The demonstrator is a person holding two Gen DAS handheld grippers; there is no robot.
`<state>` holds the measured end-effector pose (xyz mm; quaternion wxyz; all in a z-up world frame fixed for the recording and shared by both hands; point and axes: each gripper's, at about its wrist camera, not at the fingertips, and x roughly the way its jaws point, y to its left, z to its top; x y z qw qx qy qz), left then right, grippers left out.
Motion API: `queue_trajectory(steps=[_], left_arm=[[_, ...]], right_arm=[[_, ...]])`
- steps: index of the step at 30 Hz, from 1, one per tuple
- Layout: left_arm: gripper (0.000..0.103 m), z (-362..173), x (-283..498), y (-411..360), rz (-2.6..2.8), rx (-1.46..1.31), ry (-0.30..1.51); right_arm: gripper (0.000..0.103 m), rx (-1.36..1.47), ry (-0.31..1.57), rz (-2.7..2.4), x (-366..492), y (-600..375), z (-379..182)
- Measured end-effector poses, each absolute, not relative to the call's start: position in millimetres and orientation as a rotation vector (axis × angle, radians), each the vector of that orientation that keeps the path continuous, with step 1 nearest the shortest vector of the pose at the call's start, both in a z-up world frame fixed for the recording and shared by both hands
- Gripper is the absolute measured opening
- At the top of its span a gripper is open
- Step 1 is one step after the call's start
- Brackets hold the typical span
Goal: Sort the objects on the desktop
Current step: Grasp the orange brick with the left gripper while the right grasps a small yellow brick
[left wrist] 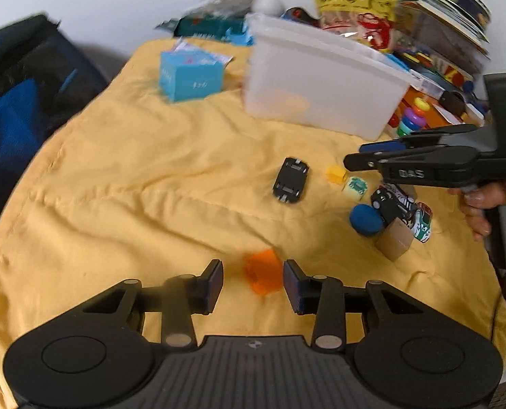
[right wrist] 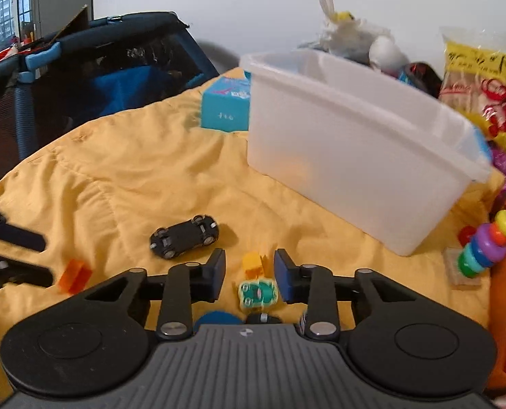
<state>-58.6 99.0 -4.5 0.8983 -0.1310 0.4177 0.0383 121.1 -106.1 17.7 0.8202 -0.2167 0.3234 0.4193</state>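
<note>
An orange block (left wrist: 263,274) lies on the yellow cloth (left wrist: 150,187) between the fingers of my left gripper (left wrist: 253,281). There is a gap on its left side, so the gripper is open. My right gripper (right wrist: 249,269) is open around a small yellow block (right wrist: 253,262), with bare cloth showing on both sides of it. A green frog eraser (right wrist: 258,293) lies just behind that block. An upside-down black toy car (left wrist: 291,184) sits mid-cloth. From the left wrist view, the right gripper (left wrist: 357,156) hovers over the yellow block (left wrist: 336,173).
A translucent white bin (left wrist: 321,85) stands at the back. A blue box (left wrist: 191,75) is to its left. A blue ball (left wrist: 367,220), a wooden block (left wrist: 394,238) and a patterned toy car (left wrist: 394,201) cluster at the right. A ring stacker (right wrist: 488,245) stands beyond the cloth's right edge.
</note>
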Motion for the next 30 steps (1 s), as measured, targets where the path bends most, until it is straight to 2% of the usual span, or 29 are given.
queue_trajectory(steps=[2, 3, 6, 10, 14, 20, 22, 27, 30], left_arm=[[0.043, -8.9, -58.2, 103.1, 0.079, -0.295, 0.877], [0.043, -11.6, -56.3, 104.1, 0.076, -0.296, 0.882], [0.033, -17.5, -49.4, 104.1, 0.059, -0.305, 0.889], [0.033, -18.5, -41.8, 99.7, 0.044, -0.302, 0.891], [0.033, -24.0, -42.4, 101.5, 0.059, -0.338, 0.901], [0.034, -36.0, -48.7, 116.5, 0.08, -0.538, 0.881], [0.033, -35.4, -44.7, 110.8, 0.071, -0.501, 0.883], [0.017, -26.6, -32.7, 72.7, 0.015, -0.221, 0.886], [0.017, -28.0, -30.5, 60.1, -0.023, -0.151, 0.899]], right_arm=[[0.024, -0.5, 0.706, 0.893, 129.1, -96.7, 8.6], [0.023, -0.531, 0.707, 0.905, 132.0, -91.0, 4.2], [0.023, -0.633, 0.706, 0.95, 131.7, -77.6, -5.9], [0.018, -0.727, 0.713, 0.897, 135.1, -71.0, -19.6], [0.017, -0.664, 0.716, 0.888, 135.2, -84.7, -11.9], [0.017, -0.449, 0.639, 0.997, 105.2, -126.2, 35.2], [0.017, -0.381, 0.664, 1.023, 93.5, -138.7, 40.7], [0.017, -0.316, 0.748, 1.041, 71.0, -159.4, 25.9], [0.017, -0.32, 0.774, 1.032, 62.6, -166.7, 13.1]])
